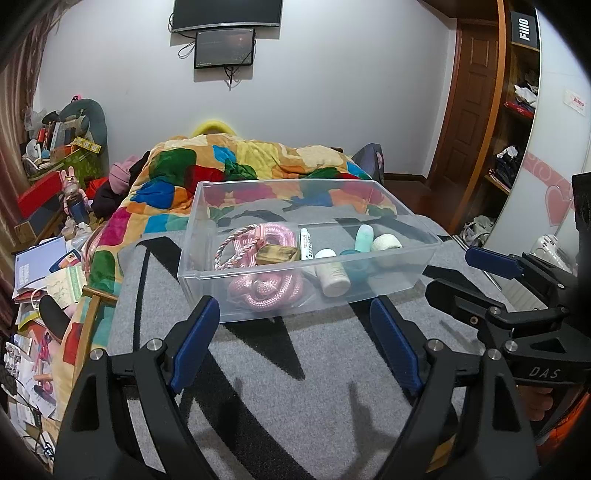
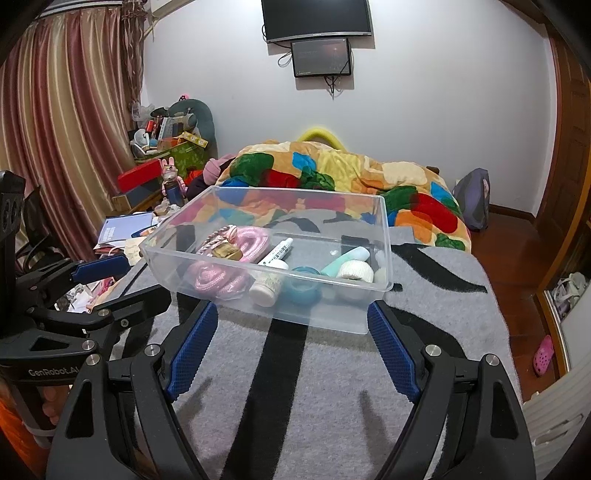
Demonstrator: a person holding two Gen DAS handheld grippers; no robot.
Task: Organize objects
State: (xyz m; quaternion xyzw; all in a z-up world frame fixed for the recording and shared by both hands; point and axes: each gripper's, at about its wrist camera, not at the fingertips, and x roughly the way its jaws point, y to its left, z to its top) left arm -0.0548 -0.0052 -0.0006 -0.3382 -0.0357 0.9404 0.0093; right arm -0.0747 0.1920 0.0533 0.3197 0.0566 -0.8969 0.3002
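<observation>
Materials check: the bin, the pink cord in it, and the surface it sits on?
Bin: clear rigid plastic, glossy; the contents and blanket pattern show through its walls. Pink cord: braided textile rope, matte; the weave is visible, fibre type unclear. Blanket beneath: grey with black stripes, fuzzy napped fabric, probably fleece or felt.

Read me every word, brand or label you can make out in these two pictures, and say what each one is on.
"DAS": on the body of the right gripper.
"GenRobot.AI", end partly cut off: on the body of the left gripper.
"FiiO": on a black box on the wardrobe shelf.
Print on the white tube in the clear bin: too small to read.
Wall sticker: blurred.
</observation>
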